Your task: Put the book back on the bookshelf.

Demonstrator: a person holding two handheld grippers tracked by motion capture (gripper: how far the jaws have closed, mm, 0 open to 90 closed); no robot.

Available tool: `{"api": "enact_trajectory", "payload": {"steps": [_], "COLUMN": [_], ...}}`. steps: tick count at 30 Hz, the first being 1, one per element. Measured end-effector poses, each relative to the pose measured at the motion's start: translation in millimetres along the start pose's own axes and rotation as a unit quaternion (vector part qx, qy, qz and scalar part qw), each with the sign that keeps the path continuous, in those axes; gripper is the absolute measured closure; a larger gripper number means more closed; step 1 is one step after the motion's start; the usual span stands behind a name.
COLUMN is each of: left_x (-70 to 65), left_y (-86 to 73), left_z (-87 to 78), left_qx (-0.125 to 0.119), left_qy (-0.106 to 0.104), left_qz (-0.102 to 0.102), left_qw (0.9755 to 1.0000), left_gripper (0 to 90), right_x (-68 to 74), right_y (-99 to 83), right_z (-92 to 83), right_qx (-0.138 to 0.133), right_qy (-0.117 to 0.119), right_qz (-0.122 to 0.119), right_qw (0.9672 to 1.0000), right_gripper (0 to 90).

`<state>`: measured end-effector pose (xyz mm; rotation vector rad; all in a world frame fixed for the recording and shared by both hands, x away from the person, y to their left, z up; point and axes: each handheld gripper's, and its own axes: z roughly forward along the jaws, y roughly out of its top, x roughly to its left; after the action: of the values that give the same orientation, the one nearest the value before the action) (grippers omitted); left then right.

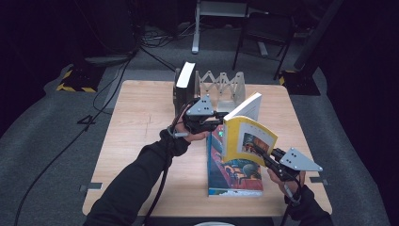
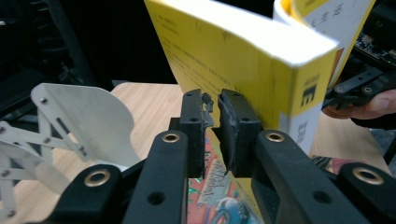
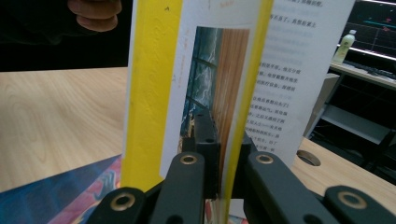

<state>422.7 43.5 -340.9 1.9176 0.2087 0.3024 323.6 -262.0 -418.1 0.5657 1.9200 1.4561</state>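
Yellow paperback book (image 1: 247,134) with a picture on its front cover is held up off the light wooden table (image 1: 141,141), standing over the large flat colourful picture book (image 1: 233,172) that lies on the table; the right gripper (image 1: 256,149) comes from the near side of the yellow book and its jaws are pressed together on the front cover's edge, the cover bent away from the white pages; the left gripper (image 1: 220,123) meets the yellow book at its far-left corner; in the left gripper view its pads (image 2: 233,126) stand nearly together just beside the back cover (image 2: 224,60), and whether they pinch it I cannot tell; behind the yellow book stand a grey folding metal rack (image 1: 221,84) and a dark upright book (image 1: 184,87).
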Motion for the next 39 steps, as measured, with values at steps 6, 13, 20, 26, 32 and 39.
{"api": "enact_trajectory", "payload": {"steps": [6, 13, 20, 26, 32, 39], "left_x": [-11.8, -17.3, -24.5, -33.0, -37.7, -47.8], "left_y": [-10.9, -33.2, -52.1, -67.5, -84.7, -98.4], "left_z": [4.7, 9.1, 14.2, 13.2, 16.1, 23.2], "left_qx": [-0.019, -0.014, 0.011, 0.039, 0.066, 0.1], "left_qy": [0.004, 0.004, 0.02, 0.019, 0.007, -0.017], "left_qz": [-0.012, -0.026, -0.021, -0.02, -0.033, -0.027], "left_qw": [0.9997, 0.9996, 0.9995, 0.9988, 0.9973, 0.9944], "left_gripper": [74.0, 69.8, 66.1, 65.0, 64.3, 59.3], "right_x": [-0.2, 0.5, 1.0, 0.9, 1.7, 2.8], "right_y": [-5.0, -5.6, -5.2, -5.3, -5.3, -5.6], "right_z": [-7.5, -10.4, -11.7, -13.7, -14.5, -15.2], "right_qx": [0.005, 0.013, 0.016, 0.017, 0.019, 0.017], "right_qy": [0.01, 0.012, 0.016, 0.02, 0.02, 0.02], "right_qz": [-0.002, -0.01, -0.014, -0.018, -0.018, -0.02], "right_qw": [0.9999, 0.9998, 0.9997, 0.9995, 0.9995, 0.9994], "right_gripper": [87.2, 87.2, 87.2, 87.2, 87.1, 87.1]}}
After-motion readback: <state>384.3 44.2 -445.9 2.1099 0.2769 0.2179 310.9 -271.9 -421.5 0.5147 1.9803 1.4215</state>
